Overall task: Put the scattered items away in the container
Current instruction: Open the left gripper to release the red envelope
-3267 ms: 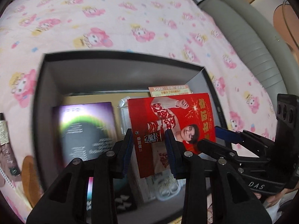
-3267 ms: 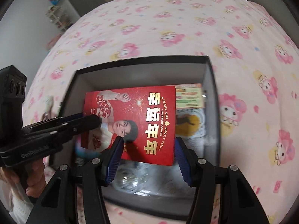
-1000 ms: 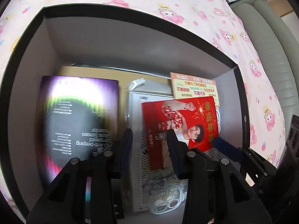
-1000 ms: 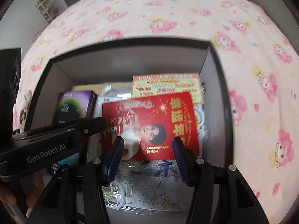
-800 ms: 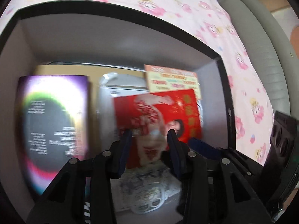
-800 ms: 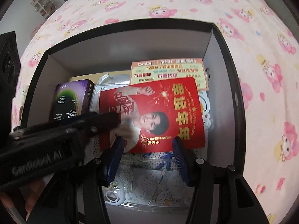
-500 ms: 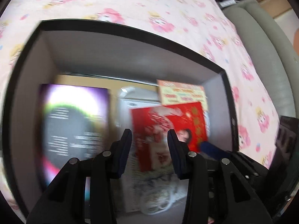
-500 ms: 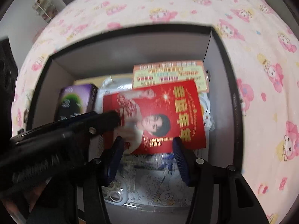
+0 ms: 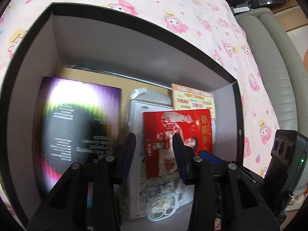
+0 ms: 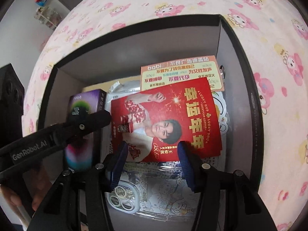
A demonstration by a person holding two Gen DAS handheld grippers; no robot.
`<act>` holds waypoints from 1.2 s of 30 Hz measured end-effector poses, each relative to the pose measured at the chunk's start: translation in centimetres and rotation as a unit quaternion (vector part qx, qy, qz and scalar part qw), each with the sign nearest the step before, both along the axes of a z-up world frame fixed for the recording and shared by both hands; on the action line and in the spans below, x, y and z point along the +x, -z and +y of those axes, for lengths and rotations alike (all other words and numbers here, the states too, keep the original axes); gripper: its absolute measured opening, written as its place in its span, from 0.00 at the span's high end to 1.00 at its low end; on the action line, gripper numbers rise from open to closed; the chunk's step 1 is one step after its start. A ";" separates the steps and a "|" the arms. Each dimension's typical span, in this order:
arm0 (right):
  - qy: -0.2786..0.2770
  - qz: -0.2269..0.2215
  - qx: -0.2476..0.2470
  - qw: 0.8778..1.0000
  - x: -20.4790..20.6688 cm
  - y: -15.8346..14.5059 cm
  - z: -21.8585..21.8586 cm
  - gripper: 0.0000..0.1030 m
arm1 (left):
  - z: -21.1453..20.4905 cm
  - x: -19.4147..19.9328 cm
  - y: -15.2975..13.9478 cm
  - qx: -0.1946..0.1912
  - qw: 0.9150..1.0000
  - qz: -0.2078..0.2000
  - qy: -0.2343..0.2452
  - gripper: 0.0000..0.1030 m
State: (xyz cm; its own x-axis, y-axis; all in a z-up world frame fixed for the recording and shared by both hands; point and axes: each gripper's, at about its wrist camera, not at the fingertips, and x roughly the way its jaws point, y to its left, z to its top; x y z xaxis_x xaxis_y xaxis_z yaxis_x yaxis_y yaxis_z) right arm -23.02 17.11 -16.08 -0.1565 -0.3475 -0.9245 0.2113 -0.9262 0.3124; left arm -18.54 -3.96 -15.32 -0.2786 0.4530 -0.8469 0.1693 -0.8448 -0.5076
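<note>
Below right gripper [image 10: 152, 154], red card [image 10: 169, 119] lies boxed.

- We see a bed [image 10: 173, 2] covered by a pale pink sheet printed with pink cartoon figures.
- Directly on it sits a black open box [image 10: 227, 44], grey inside, filling the middle of both views.
- The sheet shows round the box from nine through three o'clock.

The tall dark walls of the black cardboard box [image 10: 236, 61] are hemming in access from every side, while a purple upright carton [image 9: 77, 127] is blocking its left part, leaving bare wall space free above the flat red printed card [image 10: 165, 119]
</note>
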 end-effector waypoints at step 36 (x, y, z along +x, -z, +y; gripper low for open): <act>0.038 0.086 0.070 0.993 6.3 -4.8 1.2 0.44 | 4.4 1.0 -7.2 -0.126 0.979 0.151 0.060 0.33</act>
